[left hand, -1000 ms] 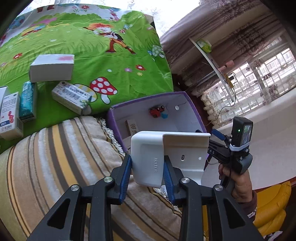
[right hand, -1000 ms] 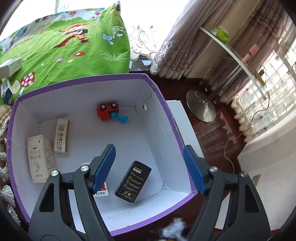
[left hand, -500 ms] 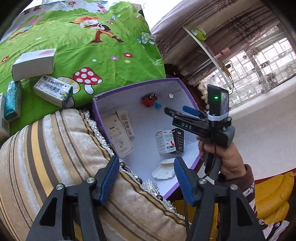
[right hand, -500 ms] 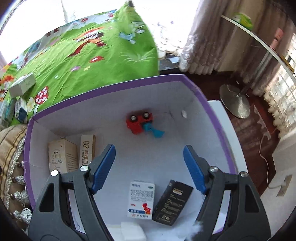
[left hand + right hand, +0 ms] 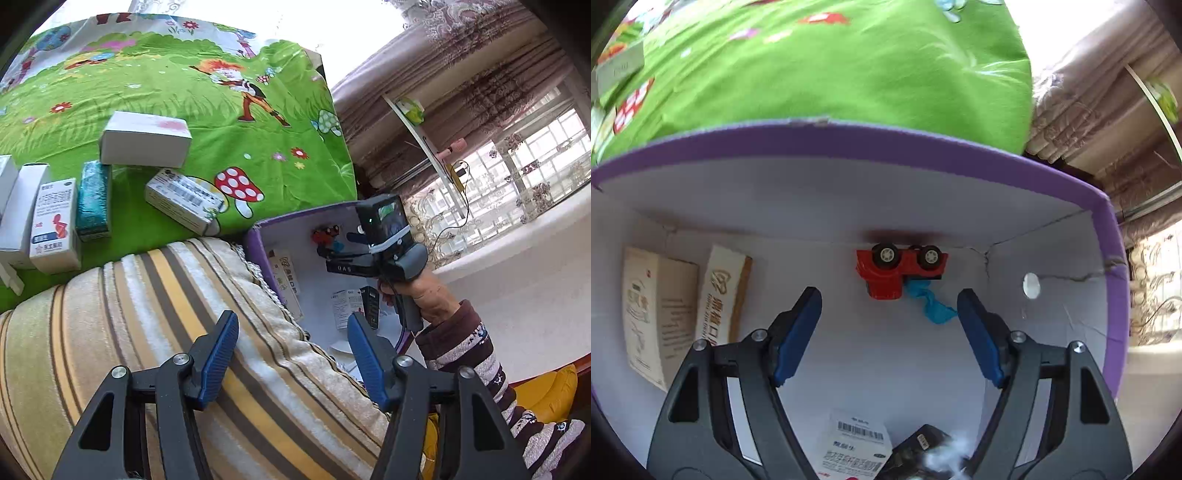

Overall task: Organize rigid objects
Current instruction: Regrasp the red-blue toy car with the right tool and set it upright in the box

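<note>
While the purple-rimmed box holds a red toy truck against its far wall and cartons at its left side, bare floor is left between; the right gripper is held spread and empty above it. The left gripper, just opened with nothing between, is spread over a striped cushion; more boxes lie on the green sheet

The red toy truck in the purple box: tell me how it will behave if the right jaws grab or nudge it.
The red toy truck lies on its side against the wall of the purple box, wheels off the floor, so a nudge should slide it, not roll it. It looks like hard plastic: probably stiff and light. The blue piece beside it may come loose or dangle.
</note>
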The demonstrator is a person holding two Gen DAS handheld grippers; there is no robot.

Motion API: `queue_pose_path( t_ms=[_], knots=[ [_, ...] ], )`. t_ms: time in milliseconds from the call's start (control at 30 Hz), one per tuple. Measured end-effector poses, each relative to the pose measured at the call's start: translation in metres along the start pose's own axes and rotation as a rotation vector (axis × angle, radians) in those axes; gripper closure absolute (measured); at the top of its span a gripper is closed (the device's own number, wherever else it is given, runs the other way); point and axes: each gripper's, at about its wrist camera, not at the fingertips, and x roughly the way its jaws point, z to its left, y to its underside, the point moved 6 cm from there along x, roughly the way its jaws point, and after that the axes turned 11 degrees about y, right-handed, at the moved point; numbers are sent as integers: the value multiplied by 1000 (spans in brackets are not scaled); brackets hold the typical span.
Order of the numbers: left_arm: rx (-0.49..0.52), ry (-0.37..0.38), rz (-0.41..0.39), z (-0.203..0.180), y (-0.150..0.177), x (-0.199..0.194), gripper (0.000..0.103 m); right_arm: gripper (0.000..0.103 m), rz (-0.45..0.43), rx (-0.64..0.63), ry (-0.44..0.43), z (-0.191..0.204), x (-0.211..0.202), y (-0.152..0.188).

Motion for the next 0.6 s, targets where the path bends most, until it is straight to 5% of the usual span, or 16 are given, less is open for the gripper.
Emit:
queue_pose_path(
  t_ms=[100, 233, 367, 533, 567, 600],
  knots=[
    [-28, -36, -76, 22, -7, -28, 41, 23, -19, 5, -26, 1, 14, 1],
    [-63, -188, -187, 70, -19, -79, 41, 23, -32, 65, -90, -5, 21, 4],
    [-129, -345, -280, 125, -24, -130, 33, 69, 15, 84, -196, 2, 15, 11],
    [-196, -517, -316, 194, -22, -175, 33, 70, 91, 81, -278, 13, -3, 30],
    [-205, -546, -315, 206, -22, -182, 33, 84, 98, 82, -302, 14, -11, 34],
    [-210, -568, -313, 216, -22, -189, 33, 85, 106, 81, -318, 14, -19, 37]
  ],
)
